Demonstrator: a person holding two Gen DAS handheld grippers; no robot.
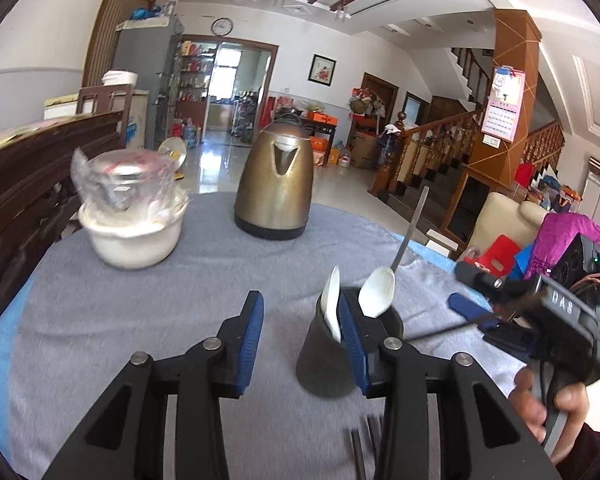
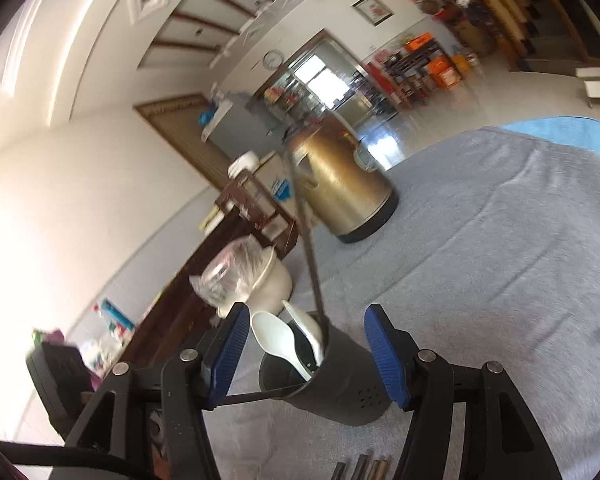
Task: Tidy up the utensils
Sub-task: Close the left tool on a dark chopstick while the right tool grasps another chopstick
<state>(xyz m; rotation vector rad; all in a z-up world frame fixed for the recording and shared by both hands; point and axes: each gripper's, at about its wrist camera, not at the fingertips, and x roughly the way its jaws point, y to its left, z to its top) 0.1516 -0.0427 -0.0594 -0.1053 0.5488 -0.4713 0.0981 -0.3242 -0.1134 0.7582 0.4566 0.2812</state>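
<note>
A dark cylindrical utensil holder point(image 1: 324, 360) point(image 2: 340, 376) stands on the grey tablecloth point(image 1: 140, 320). It holds two white spoons point(image 1: 376, 292) point(image 2: 276, 338) and a thin dark stick point(image 1: 410, 232) point(image 2: 306, 248). My left gripper point(image 1: 302, 338) is open and empty, its right finger just in front of the holder. My right gripper point(image 2: 308, 354) is open around the holder's top; it also shows at the right of the left wrist view point(image 1: 500, 320). Ends of dark chopsticks point(image 1: 358, 452) point(image 2: 364, 468) lie on the cloth near the front edge.
A brass-coloured kettle point(image 1: 274, 188) point(image 2: 340, 184) stands at the back of the table. A white pot with a plastic-wrapped lid point(image 1: 132, 208) point(image 2: 252, 280) stands at the back left. A dark wooden bench point(image 1: 32, 184) runs along the left. The table edge drops off at the right.
</note>
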